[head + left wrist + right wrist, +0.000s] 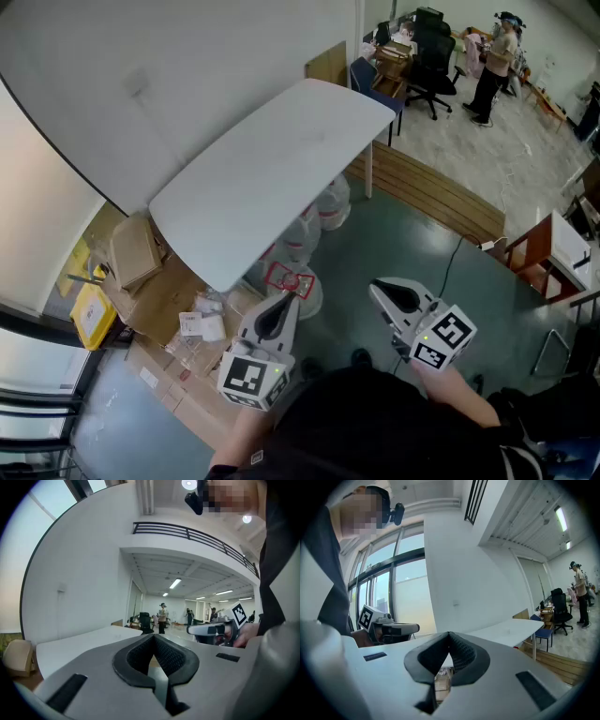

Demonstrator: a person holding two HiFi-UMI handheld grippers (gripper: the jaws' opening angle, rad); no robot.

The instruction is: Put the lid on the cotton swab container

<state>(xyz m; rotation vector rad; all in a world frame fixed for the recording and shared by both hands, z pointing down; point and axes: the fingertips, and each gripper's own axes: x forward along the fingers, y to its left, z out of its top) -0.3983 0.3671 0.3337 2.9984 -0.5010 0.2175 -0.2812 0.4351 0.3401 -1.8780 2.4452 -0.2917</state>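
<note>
No cotton swab container or lid shows in any view. The white table stands ahead of me and its top looks bare. My left gripper is held low in front of my body, short of the table's near edge, and points toward it. My right gripper is beside it, over the dark floor. In the left gripper view the left gripper has its jaws closed tip to tip with nothing between them. The right gripper looks the same in its own view. Each gripper also sees the other: the right gripper, the left gripper.
Cardboard boxes and a yellow box lie on the floor left of the table. Plastic bags sit under it. A wooden platform, office chairs and a standing person are beyond. A small cabinet is at right.
</note>
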